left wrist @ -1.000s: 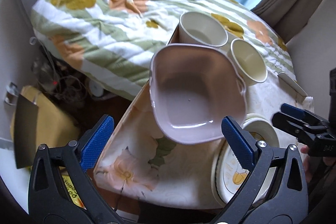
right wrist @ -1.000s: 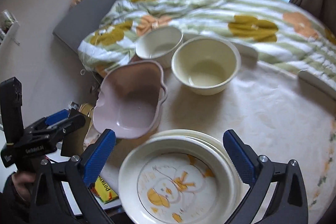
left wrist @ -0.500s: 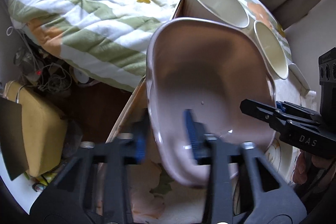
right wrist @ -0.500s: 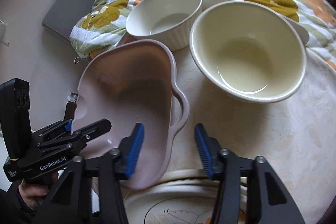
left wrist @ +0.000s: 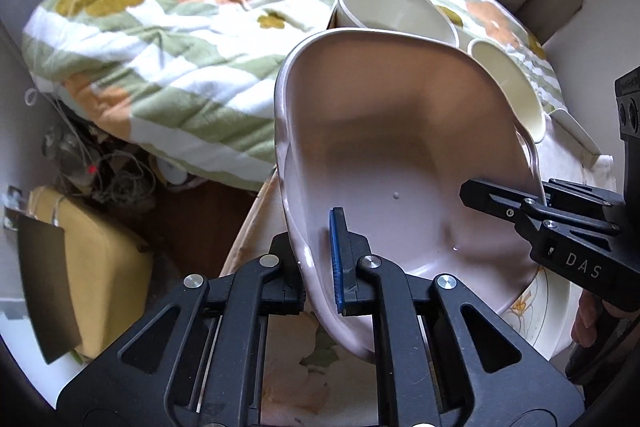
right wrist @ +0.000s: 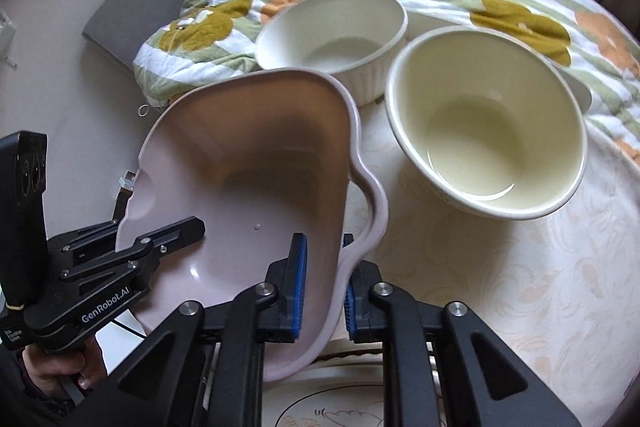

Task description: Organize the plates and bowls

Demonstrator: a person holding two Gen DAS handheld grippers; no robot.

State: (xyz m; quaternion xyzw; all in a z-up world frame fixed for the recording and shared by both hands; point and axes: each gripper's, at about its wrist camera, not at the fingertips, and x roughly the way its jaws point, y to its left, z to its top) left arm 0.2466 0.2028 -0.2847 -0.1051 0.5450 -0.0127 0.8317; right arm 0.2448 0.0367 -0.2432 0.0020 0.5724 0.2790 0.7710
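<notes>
A pale pink handled dish hung between two hand-held tongs, tilted, its near edge over the cartoon-printed plate on the cloth-covered table. The left gripper was pinched narrow on the dish's left wall, one blue pad pressed against the glossy inside and the other jaw hidden behind the rim. The right gripper was likewise closed down on the opposite wall, beside the looped handle, with a pad on each face.

The dish looked like glazed ceramic: stiff, probably fairly heavy for a thin-edge pinch, slick under rubber and liable to chip if knocked. A hold on both side walls, as shown, seemed the safest, since one clamp alone could let it pivot.

Beyond the fingertips of both tongs stood a ribbed white bowl and, to its right, a cream bowl, apart from the dish in the right wrist view. A floral quilt lay farther off. Whether the dish's underside touched the plate below could not be told.
</notes>
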